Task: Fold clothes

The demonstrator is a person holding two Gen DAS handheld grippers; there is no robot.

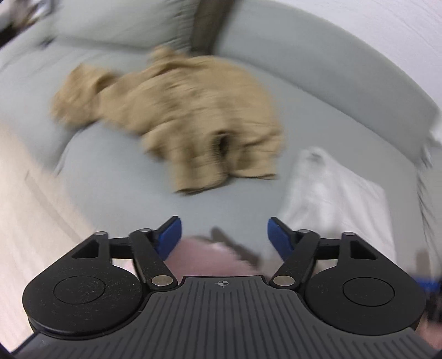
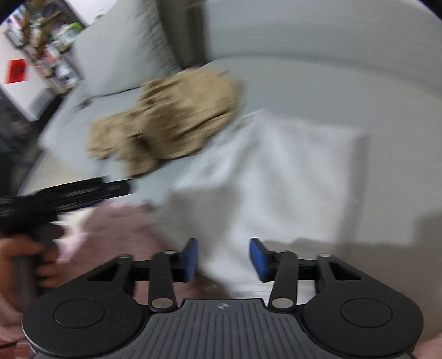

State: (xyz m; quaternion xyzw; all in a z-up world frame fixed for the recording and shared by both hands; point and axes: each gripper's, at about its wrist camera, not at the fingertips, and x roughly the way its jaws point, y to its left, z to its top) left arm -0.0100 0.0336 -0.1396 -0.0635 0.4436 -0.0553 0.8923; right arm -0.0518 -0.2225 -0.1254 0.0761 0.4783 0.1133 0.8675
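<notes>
Crumpled tan garment (image 1: pixel 176 116), seemingly ribbed, on smooth grey sofa (image 1: pixel 317 82)

grey sofa (image 1: pixel 116 176) across both views, soft with motion blur. at its back, pale grey back cushions (image 2: pixel 118 49), with a dark brownish gap (image 1: pixel 210 24) between two of them. along its right side, a curved grey armrest (image 1: pixel 345 82). behind the sofa's right side, a white wall (image 1: pixel 386 24). below the sofa's front edge on the left, light wood-toned floor (image 1: pixel 30 221). beyond the sofa's far left end, cluttered shelves (image 2: pixel 47 38) holding small, indistinct items, too blurred to name. just below those shelves, a red tag (image 2: pixel 16 71) on a white surface.
</notes>
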